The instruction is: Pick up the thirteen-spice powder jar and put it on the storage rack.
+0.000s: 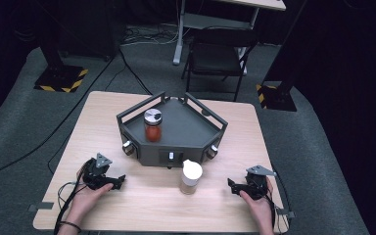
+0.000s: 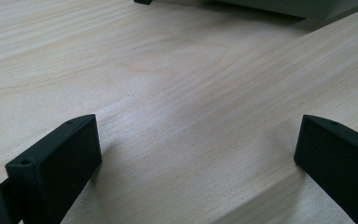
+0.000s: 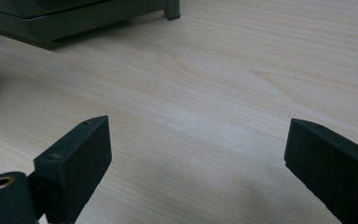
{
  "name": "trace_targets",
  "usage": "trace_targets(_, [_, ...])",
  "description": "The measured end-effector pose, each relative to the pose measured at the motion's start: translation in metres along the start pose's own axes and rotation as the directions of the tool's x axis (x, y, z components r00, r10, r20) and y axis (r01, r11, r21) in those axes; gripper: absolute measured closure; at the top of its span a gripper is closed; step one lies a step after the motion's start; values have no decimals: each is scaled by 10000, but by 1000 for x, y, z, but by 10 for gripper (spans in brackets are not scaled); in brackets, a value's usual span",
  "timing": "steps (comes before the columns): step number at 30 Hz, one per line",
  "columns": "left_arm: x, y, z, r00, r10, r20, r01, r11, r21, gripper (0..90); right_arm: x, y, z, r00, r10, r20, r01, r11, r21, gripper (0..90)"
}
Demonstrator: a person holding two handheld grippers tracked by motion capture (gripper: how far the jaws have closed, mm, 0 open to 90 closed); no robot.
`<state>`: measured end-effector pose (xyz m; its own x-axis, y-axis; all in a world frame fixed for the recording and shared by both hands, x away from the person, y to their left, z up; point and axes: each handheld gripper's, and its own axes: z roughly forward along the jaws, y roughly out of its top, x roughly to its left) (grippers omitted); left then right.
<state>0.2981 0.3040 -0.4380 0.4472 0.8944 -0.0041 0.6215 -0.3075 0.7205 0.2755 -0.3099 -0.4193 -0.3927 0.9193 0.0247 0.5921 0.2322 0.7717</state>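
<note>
While the white-capped clear jar of pale powder (image 1: 191, 177) stands upright on the light wooden table (image 1: 103, 117), just in front of the tray's front face and roughly between the two hands, nothing is gripping it. My read: one jar is placed, one is left. The red-filled glass jar with a silver lid (image 1: 152, 125) already sits upright on the floor of the dark grey angular railed tray (image 1: 188, 125), left of its middle.

Left gripper (image 1: 108, 181) rests low at the near left of the table, jaws spread wide — its own view has bare wood grain between them and a corner of the tray at the top edge. Right gripper (image 1: 237, 186) sits at the near right, jaws likewise spread with nothing between, the tray's underside and a foot up top in its view. Both are well apart from the white-capped jar; the right one looks nearer and points toward it.

Remaining, as I judge it — close on the white-capped jar, lift it over the rail, set it down beside the red one. Grasp not yet begun.
</note>
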Motion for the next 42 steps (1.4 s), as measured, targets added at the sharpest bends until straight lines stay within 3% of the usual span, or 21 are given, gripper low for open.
trace_targets(10, [0,0,0,10000,0,0,0,10000,0,0,1,4,-9,9970,2,-780,-36,9991,-431,67])
trace_targets(28, [0,0,0,10000,-2,-1,2,10000,0,0,13,14,-17,9868,-591,-1506,469,9955,-829,70])
trace_targets(42, [0,0,0,10000,1,-1,-1,10000,1,0,30,23,-18,9681,-1209,-2194,980,9888,-1125,70])
